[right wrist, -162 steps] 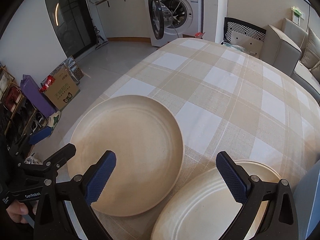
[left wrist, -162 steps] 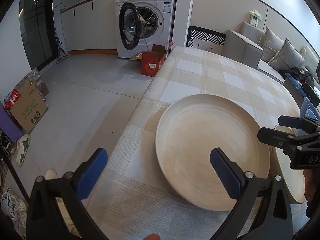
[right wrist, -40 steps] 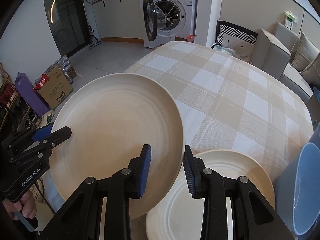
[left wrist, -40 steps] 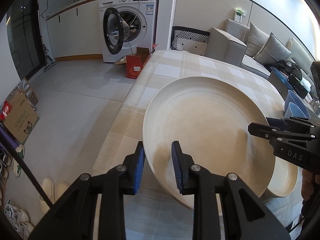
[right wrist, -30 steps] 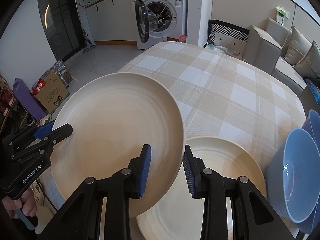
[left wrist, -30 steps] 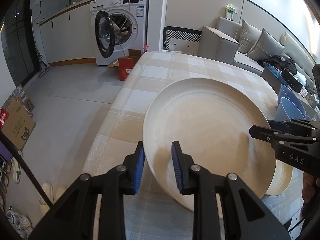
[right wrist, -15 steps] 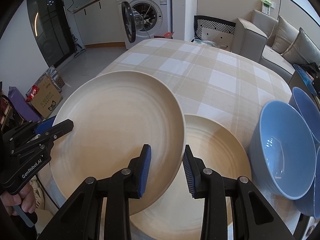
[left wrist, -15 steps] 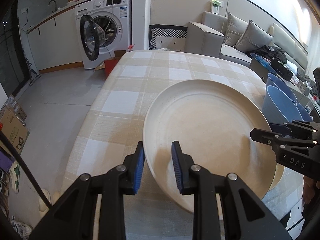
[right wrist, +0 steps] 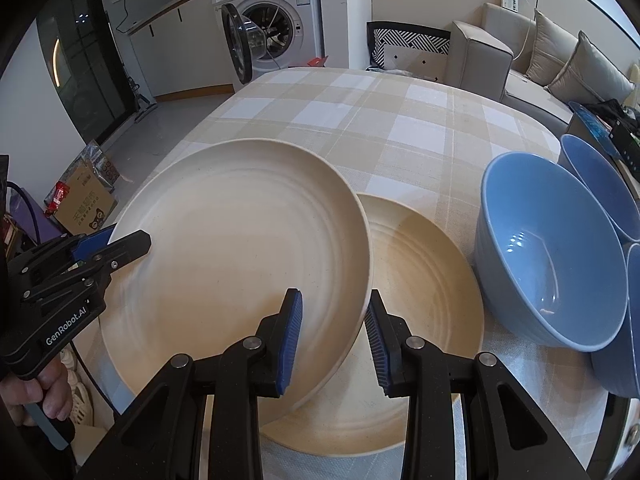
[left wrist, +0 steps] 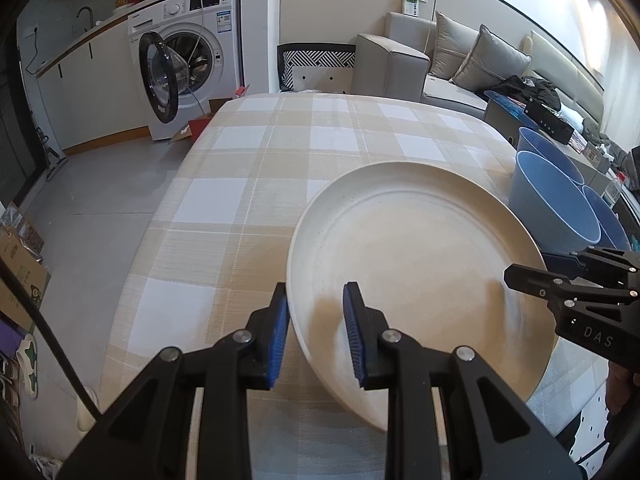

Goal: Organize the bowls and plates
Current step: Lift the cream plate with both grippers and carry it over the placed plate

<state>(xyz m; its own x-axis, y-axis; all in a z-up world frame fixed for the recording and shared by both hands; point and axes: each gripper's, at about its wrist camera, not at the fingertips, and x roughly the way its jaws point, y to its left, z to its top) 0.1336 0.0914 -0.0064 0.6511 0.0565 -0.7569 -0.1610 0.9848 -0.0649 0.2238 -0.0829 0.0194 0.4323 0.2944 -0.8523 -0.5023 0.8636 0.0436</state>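
Observation:
A large cream plate (left wrist: pixel 408 256) (right wrist: pixel 240 248) hangs lifted above the checked tablecloth, held at two rims. My left gripper (left wrist: pixel 316 330) is shut on its near-left rim, and my right gripper (right wrist: pixel 333 334) is shut on its opposite rim. The right gripper shows in the left wrist view as a black jaw (left wrist: pixel 568 284); the left gripper shows at the left edge of the right wrist view (right wrist: pixel 92 248). A second cream plate (right wrist: pixel 424 280) lies flat on the table, partly under the lifted one. Blue bowls (right wrist: pixel 548 248) (left wrist: pixel 552 196) stand just to its right.
The checked table (left wrist: pixel 304 148) stretches away beyond the plates. On the floor to the left are a cardboard box (right wrist: pixel 86 204) and shoes. A washing machine (left wrist: pixel 188 56) with its door open stands behind, and a grey sofa (left wrist: pixel 452 60) at the back right.
Both grippers have carried the lifted plate to the right, so it now overlaps the flat plate more, and the blue bowls have come further into view.

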